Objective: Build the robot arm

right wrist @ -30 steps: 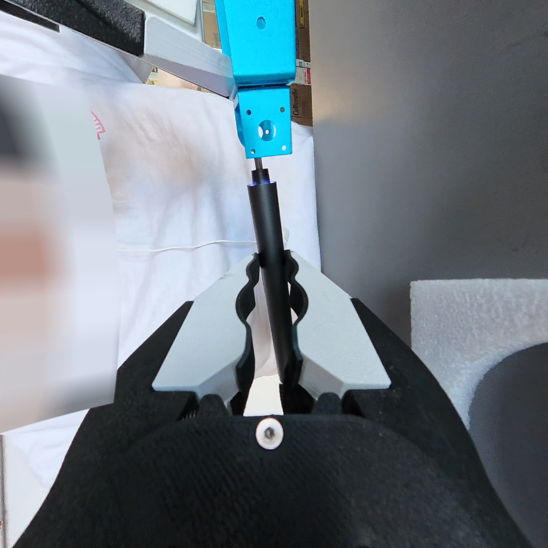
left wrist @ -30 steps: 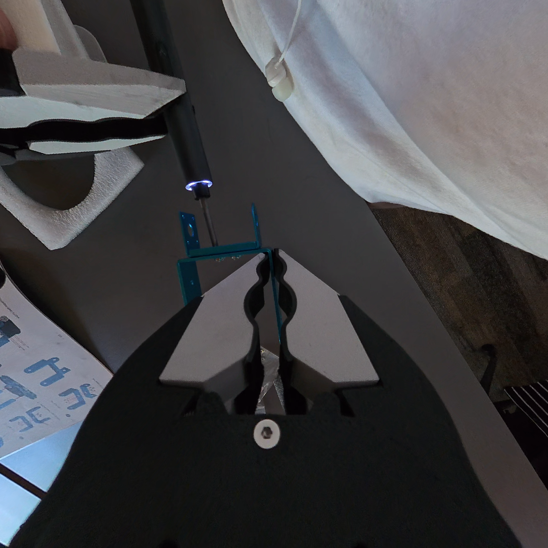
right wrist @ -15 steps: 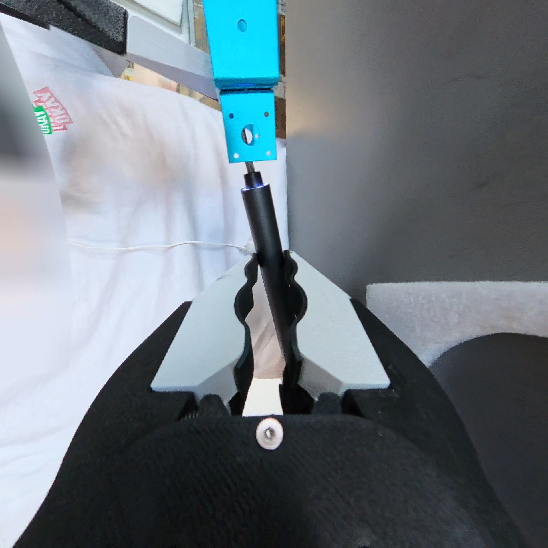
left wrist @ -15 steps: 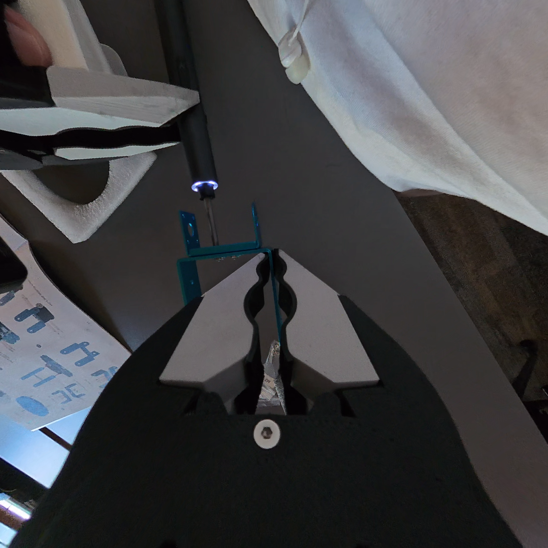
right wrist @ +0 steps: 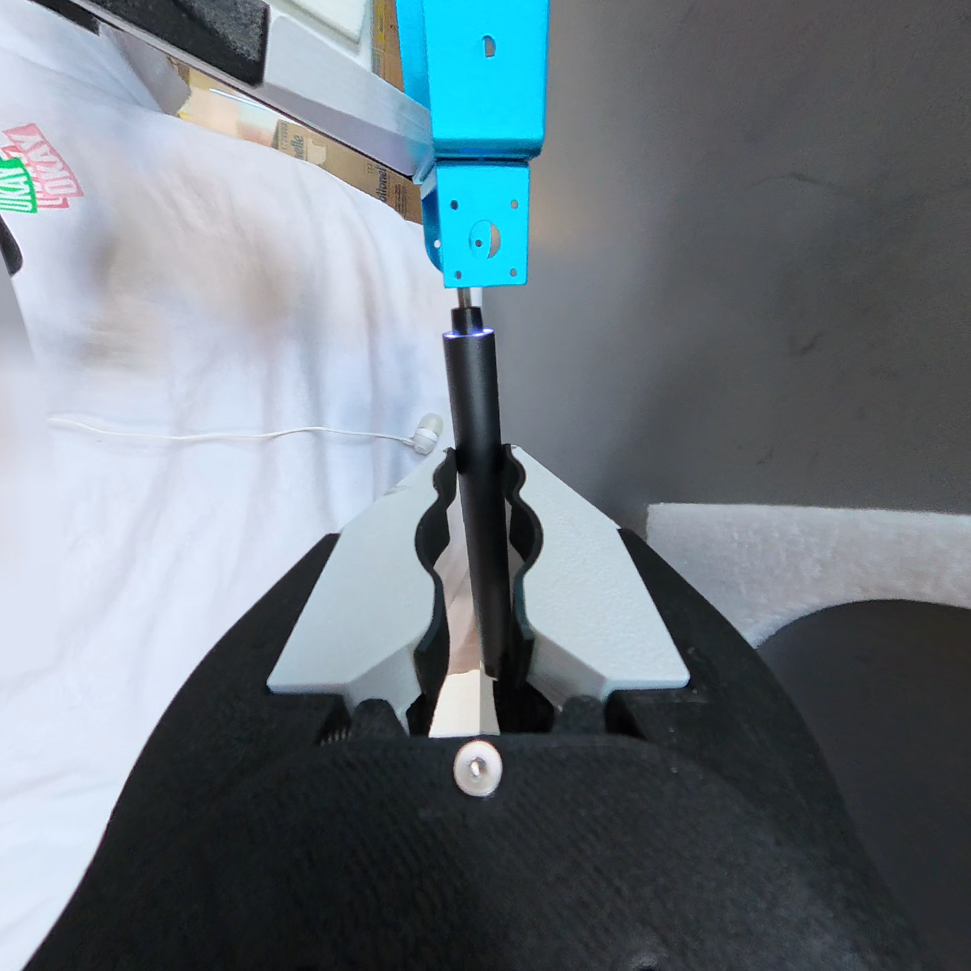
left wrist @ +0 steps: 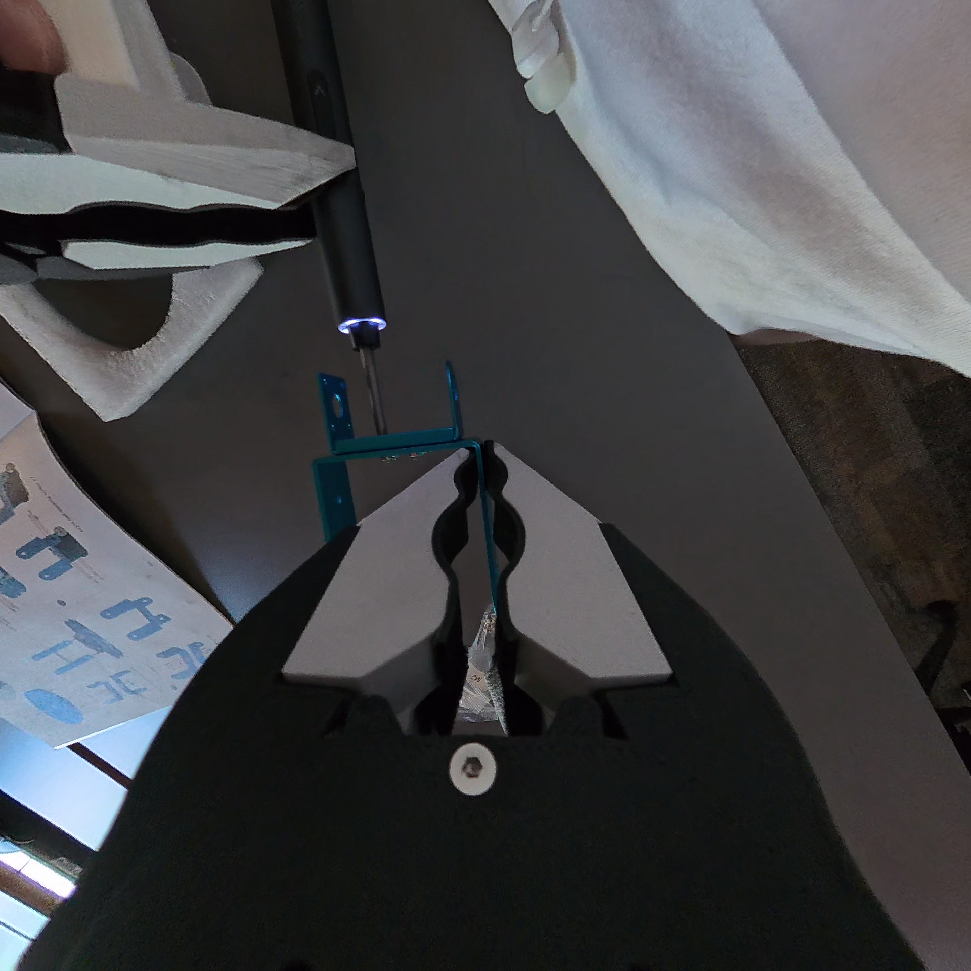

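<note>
My left gripper is shut on one flat wall of a blue metal bracket assembly, two U-shaped brackets joined back to back and held above the dark table. My right gripper is shut on a black electric screwdriver with a lit ring at its nose. The screwdriver also shows in the left wrist view, its bit reaching down inside the outer bracket to its base. In the right wrist view the bit goes behind the blue bracket assembly.
A white foam block with a round cut-out lies on the table; it also shows in the right wrist view. A printed instruction sheet lies at left. A person in a white shirt with an earbud on a cord is close by. The left gripper's tips are roughly 10 cm from the right gripper's.
Both views have shifted a little together; the bracket and screwdriver stay in the same grips. In the right wrist view the bracket has shifted across the frame.
</note>
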Available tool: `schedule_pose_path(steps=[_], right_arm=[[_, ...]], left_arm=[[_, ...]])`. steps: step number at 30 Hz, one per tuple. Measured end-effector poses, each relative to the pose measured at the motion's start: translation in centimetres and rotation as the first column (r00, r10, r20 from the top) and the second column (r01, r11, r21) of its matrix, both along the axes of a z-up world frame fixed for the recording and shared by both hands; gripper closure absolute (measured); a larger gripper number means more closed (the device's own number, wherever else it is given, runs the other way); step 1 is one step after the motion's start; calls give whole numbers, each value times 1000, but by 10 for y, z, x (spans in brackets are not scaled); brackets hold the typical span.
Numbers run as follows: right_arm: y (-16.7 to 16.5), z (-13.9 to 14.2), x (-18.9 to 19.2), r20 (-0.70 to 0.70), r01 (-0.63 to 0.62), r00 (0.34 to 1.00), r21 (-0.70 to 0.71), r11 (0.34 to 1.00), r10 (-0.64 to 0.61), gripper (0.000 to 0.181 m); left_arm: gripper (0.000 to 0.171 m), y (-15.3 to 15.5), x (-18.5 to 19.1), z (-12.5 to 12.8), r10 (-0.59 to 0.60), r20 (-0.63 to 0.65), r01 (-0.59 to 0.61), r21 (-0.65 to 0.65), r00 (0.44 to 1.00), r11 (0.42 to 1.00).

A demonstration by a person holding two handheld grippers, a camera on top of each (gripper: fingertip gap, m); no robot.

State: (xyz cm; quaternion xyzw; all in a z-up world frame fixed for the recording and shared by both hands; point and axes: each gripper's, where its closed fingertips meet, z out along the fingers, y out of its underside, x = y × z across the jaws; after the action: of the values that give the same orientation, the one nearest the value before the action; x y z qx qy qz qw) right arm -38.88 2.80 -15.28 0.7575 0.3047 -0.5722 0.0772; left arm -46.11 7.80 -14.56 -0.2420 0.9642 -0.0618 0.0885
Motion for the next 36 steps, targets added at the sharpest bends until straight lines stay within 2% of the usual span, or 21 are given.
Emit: schedule_pose_path(steps=[22, 26, 31, 36], right_arm=[[3, 1, 6, 12, -5, 1000, 65, 998, 4, 167], [-6, 1, 6, 12, -50, 999, 24, 998, 50, 166], [-8, -6, 9, 48, -41, 998, -33, 999, 43, 166], [-12, -5, 11, 71, -30, 997, -120, 992, 39, 166]], left_arm=[[171, 0, 4, 1, 10, 10, -10, -5, 1000, 1000], [171, -6, 6, 2, 10, 18, -10, -24, 1000, 1000], [171, -6, 6, -12, 18, 49, -17, -22, 999, 1000], [171, -8, 4, -23, 80, 66, -74, -78, 995, 994]])
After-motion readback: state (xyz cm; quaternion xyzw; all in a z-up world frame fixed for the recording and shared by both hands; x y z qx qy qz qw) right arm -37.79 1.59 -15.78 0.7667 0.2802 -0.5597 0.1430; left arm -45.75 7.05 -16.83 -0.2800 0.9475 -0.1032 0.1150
